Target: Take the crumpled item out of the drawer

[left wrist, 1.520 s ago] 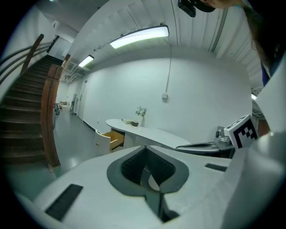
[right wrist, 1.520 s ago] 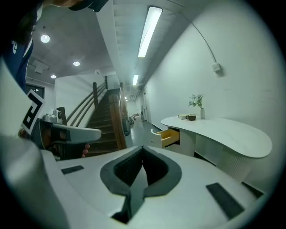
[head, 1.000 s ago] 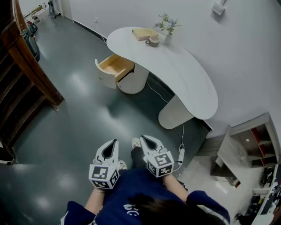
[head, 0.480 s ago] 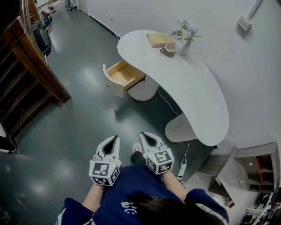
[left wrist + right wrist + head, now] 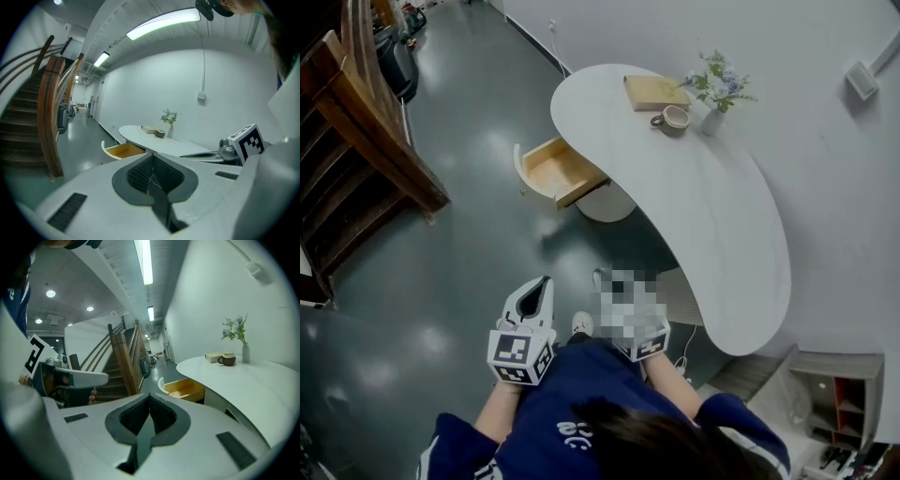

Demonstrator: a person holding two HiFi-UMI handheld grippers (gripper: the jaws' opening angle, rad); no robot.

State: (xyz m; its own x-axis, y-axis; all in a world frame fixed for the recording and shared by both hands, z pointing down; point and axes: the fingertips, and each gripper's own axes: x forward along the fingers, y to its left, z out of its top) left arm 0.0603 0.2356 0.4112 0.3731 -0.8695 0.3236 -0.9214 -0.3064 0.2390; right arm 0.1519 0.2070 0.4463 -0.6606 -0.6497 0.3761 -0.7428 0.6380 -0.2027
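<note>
The wooden drawer [image 5: 555, 173] stands pulled out of the white desk's [image 5: 712, 206] left pedestal. Its pale inside shows, and I see no crumpled item in the part that is visible. The same drawer [image 5: 123, 150] lies far ahead in the left gripper view, and the drawer [image 5: 185, 388] in the right gripper view too. My left gripper [image 5: 545, 282] is held low by my waist, jaws shut and empty, about a metre or more short of the drawer. My right gripper [image 5: 600, 277] is beside it, mostly under a mosaic patch. Its jaws [image 5: 149, 395] meet with nothing between them.
On the desk's far end lie a book [image 5: 654, 92], a mug [image 5: 676, 117] and a vase of flowers [image 5: 715, 98]. A wooden staircase [image 5: 366, 159] rises at the left. Dark glossy floor [image 5: 469, 253] stretches between me and the drawer.
The view has swung and the desk and drawer have slid in the picture as I walk. Both grippers stay shut at my waist, side by side.
</note>
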